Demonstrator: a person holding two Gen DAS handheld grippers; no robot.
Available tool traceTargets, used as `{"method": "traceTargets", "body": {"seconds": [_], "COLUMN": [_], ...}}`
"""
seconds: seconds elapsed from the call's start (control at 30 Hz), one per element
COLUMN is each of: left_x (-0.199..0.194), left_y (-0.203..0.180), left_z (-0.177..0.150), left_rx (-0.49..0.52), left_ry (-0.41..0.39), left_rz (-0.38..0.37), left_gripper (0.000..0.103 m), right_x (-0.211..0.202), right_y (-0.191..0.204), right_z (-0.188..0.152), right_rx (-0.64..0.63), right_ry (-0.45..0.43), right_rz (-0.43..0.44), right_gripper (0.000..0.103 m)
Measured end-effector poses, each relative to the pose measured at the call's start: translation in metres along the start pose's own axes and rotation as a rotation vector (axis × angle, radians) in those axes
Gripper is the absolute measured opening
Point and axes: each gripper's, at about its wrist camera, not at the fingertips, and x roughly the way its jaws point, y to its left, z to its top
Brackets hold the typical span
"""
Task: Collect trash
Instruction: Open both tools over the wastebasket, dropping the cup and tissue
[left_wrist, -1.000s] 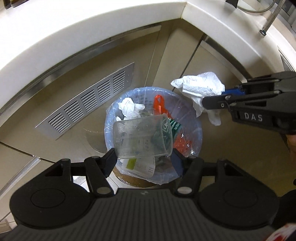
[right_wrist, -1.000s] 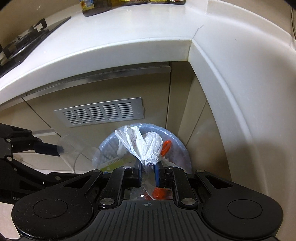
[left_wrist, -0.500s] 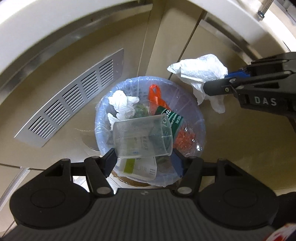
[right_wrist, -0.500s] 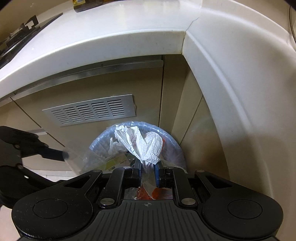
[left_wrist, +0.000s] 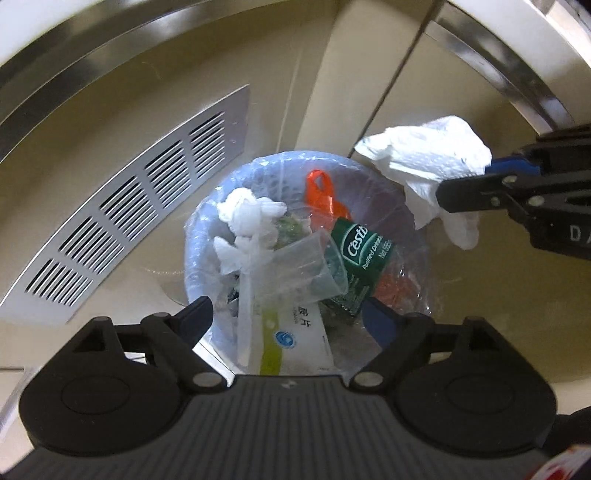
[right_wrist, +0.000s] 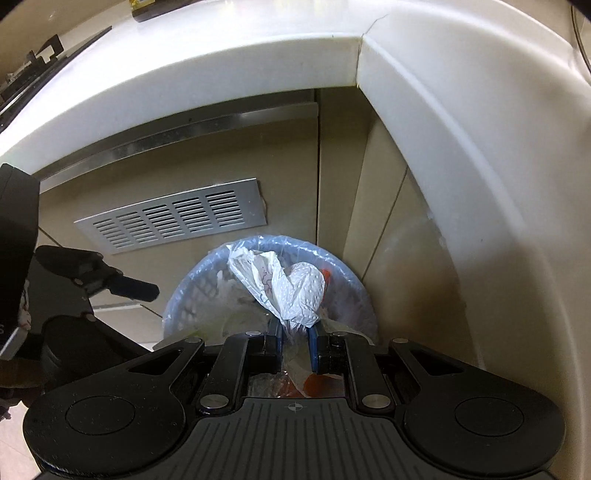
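Note:
A round trash bin (left_wrist: 207, 218) lined with a clear bag stands on the floor at the cabinet corner; it also shows in the right wrist view (right_wrist: 343, 273). It holds a clear plastic cup (left_wrist: 299, 266), white tissue (left_wrist: 247, 218), a green bottle label (left_wrist: 362, 247), an orange piece (left_wrist: 321, 192) and a white packet (left_wrist: 299, 339). My left gripper (left_wrist: 284, 314) is open above the bin, the cup lying loose below it. My right gripper (right_wrist: 295, 332) is shut on a crumpled white paper towel (right_wrist: 291, 288), held over the bin's right rim (left_wrist: 428, 158).
Beige cabinet doors surround the bin, with a metal vent grille (left_wrist: 129, 206) to the left. A white countertop edge (right_wrist: 184, 77) overhangs above. The left gripper (right_wrist: 110, 284) shows at the left of the right wrist view.
My left gripper has opened and let go of the clear cup, which dropped tilted into the bin. Both grippers came lower toward the bin. The right gripper still holds the paper towel.

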Motion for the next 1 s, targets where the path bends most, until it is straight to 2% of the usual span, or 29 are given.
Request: {"method": "traceTargets", "body": {"seconds": [0.37,0.8,0.93,0.97,1.0], "left_x": [-0.02,-0.027,-0.028,-0.028,-0.029], "left_y": [0.007,0.012,0.014,0.015,0.016], "left_z": [-0.02,-0.022,-0.022,-0.022,-0.022], "left_rx": [-0.103,-0.144,-0.16,-0.163,-0.167], "left_ry": [-0.009,-0.028,-0.03,-0.03,-0.029], "left_rz": [0.02,0.019,0.019,0.021,0.022], "left_gripper": [0.086,0.086,0.086,0.086,0.086], "right_x": [0.008,0.031,0.045,0.049,0.052], "right_y": [0.004,0.014,0.018,0.019,0.019], "right_z": [0.006,0.03,0.038,0.039,0.04], "right_rx": [-0.019,-0.083,-0.103,-0.106,-0.107], "right_ry": [-0.01,-0.026,-0.017,-0.008,-0.005], "right_rz": [-0.012,-0.013,0.014,0.025,0.024], "right_gripper": [0.014,0.014,0.015,0.023,0.047]}}
